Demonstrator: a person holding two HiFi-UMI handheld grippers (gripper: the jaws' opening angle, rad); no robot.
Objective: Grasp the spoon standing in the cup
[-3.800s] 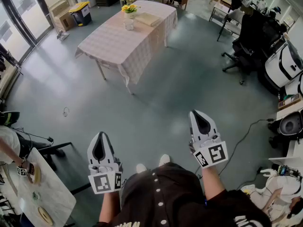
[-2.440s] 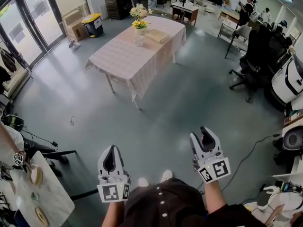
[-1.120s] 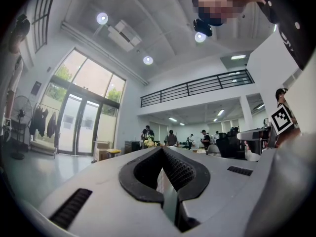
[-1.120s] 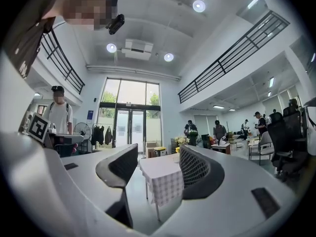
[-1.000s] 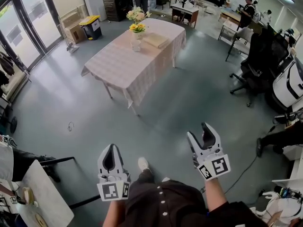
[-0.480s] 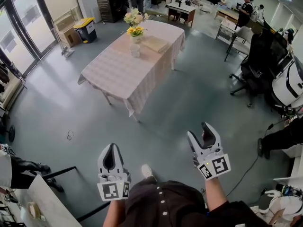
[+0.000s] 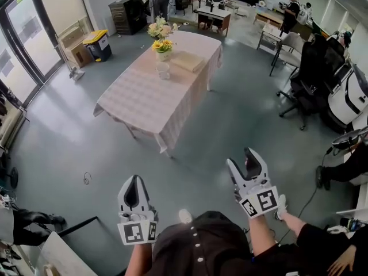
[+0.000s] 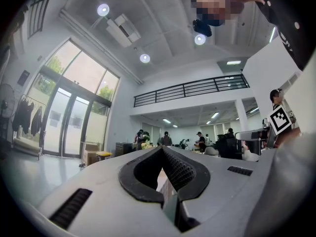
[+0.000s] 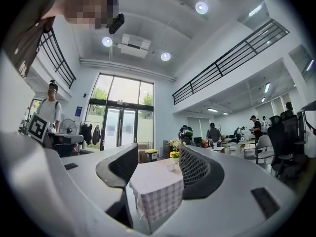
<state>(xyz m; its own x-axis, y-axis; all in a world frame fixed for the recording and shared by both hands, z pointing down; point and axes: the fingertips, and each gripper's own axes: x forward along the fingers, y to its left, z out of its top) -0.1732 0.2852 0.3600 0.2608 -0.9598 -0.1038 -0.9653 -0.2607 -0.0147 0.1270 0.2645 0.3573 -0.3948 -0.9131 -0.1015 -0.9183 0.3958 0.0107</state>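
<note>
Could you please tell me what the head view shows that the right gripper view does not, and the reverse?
Only the head view shows the left gripper, its jaws together, and a small cable lying on the floor. Only the right gripper view shows the ceiling lights and the balcony railing. Both show the right gripper with its jaws apart, the checked-cloth table and the yellow flowers on it. In neither view can I make out a cup or a spoon.
</note>
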